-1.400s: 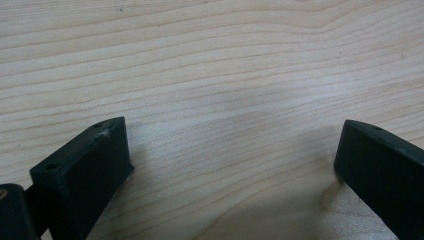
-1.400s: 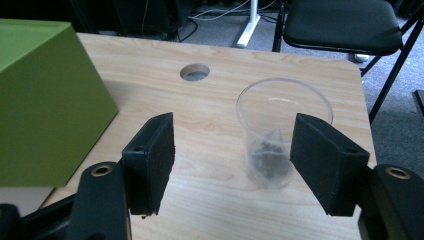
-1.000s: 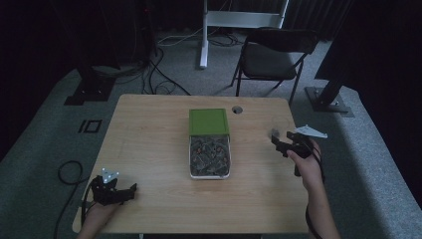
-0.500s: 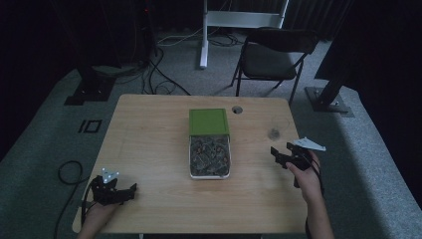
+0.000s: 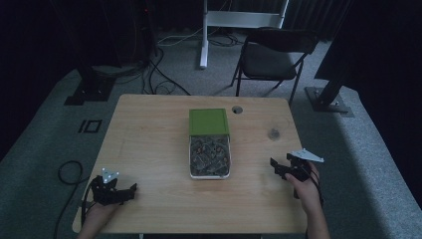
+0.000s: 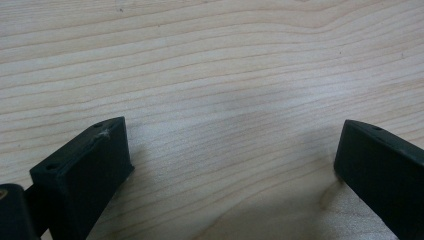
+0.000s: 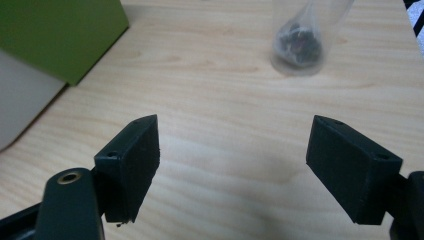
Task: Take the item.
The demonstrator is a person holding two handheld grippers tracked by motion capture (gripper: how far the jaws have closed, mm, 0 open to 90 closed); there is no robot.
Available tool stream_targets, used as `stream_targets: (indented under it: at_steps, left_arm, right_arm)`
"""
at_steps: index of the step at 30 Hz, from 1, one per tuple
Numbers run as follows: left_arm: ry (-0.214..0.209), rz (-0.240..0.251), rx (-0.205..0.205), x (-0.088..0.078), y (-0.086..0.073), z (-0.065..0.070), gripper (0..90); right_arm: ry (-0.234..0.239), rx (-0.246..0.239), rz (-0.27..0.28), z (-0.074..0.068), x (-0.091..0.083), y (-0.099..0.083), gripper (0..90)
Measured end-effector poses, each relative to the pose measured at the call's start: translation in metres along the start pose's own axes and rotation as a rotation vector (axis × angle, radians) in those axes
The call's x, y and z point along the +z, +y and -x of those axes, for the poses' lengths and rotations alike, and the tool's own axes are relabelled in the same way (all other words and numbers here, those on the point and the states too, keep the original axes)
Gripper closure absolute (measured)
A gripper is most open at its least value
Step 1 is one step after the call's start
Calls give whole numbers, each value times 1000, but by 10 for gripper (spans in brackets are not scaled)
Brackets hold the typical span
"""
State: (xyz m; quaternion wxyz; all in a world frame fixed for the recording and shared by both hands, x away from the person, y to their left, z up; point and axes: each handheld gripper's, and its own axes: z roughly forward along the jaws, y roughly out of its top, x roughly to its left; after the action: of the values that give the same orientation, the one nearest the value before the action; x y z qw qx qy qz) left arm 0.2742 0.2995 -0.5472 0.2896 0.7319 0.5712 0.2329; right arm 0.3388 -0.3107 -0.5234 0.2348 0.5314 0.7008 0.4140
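A white tray (image 5: pixel 189 158) of small dark pieces lies mid-table, with a green lid (image 5: pixel 208 121) over its far end. That green lid (image 7: pixel 55 35) also fills the upper left of the right gripper view. A clear cup (image 7: pixel 305 37) with dark bits in it stands ahead of my right gripper (image 7: pixel 232 165), apart from it. My right gripper (image 5: pixel 279 168) hangs open and empty near the table's right edge. My left gripper (image 5: pixel 124 191) rests open at the front left corner, and in its own view the left gripper (image 6: pixel 230 165) has bare wood between its jaws.
The wooden table (image 5: pixel 149 139) has a round cable hole (image 5: pixel 237 109) at its far edge. A black folding chair (image 5: pixel 271 55) stands behind it. Cables (image 5: pixel 67 172) trail on the grey carpet to the left.
My right gripper has drawn back toward the front edge of the table, away from the clear cup. The left gripper has stayed put.
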Motion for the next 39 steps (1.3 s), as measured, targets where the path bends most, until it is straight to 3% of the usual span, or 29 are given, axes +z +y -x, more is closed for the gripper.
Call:
stream_targets:
  at_steps: [13,16,23,32,38,39]
  left_arm:
    - [0,-2,2,0,0,0,21]
    - [0,-2,2,0,0,0,21]
    - [0,-2,2,0,0,0,21]
    - [0,-2,2,0,0,0,21]
    - [0,-2,2,0,0,0,21]
    - [0,-2,2,0,0,0,21]
  right_arm:
    - [-18,-28,-42,-4,-7,-24,204]
    - [-2,-25,-56,-5,-9,-28,202]
    - [7,-58,-89,-11,-12,-37,196]
    - [-16,-108,-111,-20,-21,-46,192]
    - [-13,-125,-115,-23,-24,-49,192]
    - [5,-128,-130,-26,-24,-51,191]
